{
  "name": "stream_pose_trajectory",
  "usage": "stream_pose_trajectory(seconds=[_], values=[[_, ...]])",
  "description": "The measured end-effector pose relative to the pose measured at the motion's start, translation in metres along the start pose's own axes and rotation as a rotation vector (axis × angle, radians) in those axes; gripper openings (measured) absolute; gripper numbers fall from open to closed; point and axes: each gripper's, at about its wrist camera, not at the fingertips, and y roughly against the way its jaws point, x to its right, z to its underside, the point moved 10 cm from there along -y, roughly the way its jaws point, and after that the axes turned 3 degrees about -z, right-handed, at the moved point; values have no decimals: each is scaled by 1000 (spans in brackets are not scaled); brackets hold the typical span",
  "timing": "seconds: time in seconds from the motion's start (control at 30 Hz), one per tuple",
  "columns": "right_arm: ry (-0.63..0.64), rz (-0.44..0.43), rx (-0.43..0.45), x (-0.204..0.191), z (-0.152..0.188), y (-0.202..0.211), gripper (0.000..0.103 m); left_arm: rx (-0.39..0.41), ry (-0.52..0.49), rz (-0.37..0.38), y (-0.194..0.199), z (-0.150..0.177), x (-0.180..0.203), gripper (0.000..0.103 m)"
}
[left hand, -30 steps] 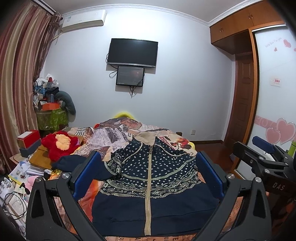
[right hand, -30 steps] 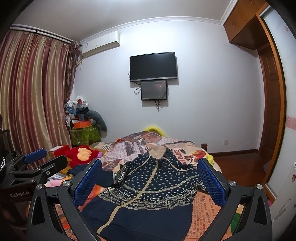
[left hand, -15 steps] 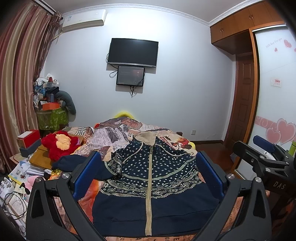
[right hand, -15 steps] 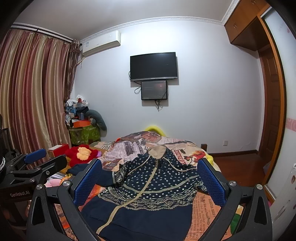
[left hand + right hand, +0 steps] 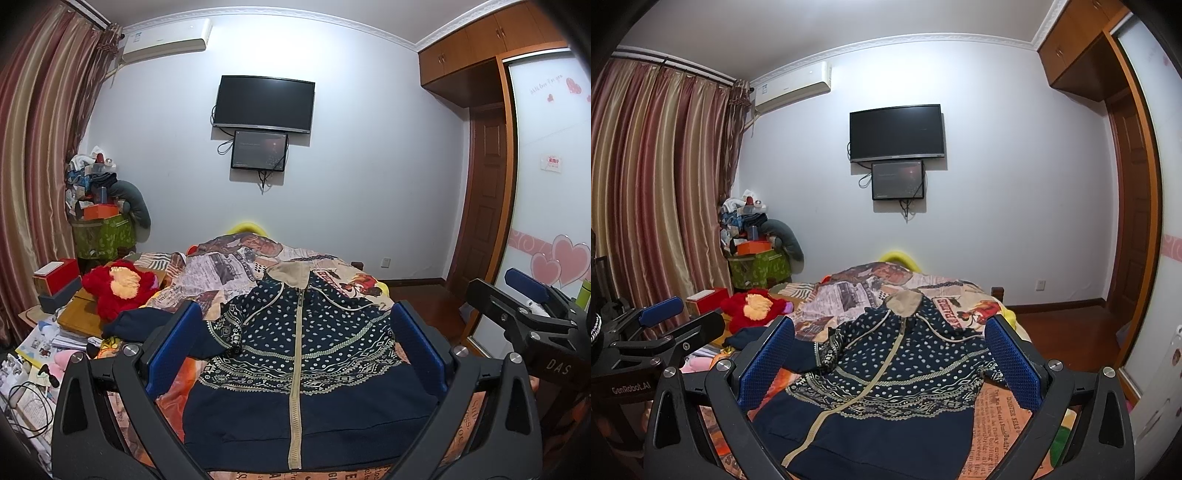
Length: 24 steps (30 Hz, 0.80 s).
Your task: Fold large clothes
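While we are holding both the left hand-held gripper (image 5: 295, 350) and the right hand-held gripper (image 5: 890, 358) spread wide and empty, the jacket (image 5: 303, 354) is lying ahead and below on the bed (image 5: 221, 266), zipper running away from us, nearer the left.

Even, cool indoor light washing white wall (image 5: 369, 166) around TV (image 5: 264, 103); source not showing; shadows staying soft; fisheye bending curtains (image 5: 653, 192) and wardrobe (image 5: 480, 48) near frame edges; black vignette darkening corners; focus holding sharp, no glare

White wall (image 5: 369, 147) w/ TV (image 5: 264, 103), striped curtains (image 5: 657, 184).
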Motion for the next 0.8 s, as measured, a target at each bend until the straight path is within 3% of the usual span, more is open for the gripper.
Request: stream_pose_trajectory(seconds=[0.53,0.8], values=[[1,0,-2,1,1,-2,103,3,3,6,-4,-2,1,103],[-11,-1,-38,11,8,-36,103,-39,-30,-45,-36,-1,-22,103]])
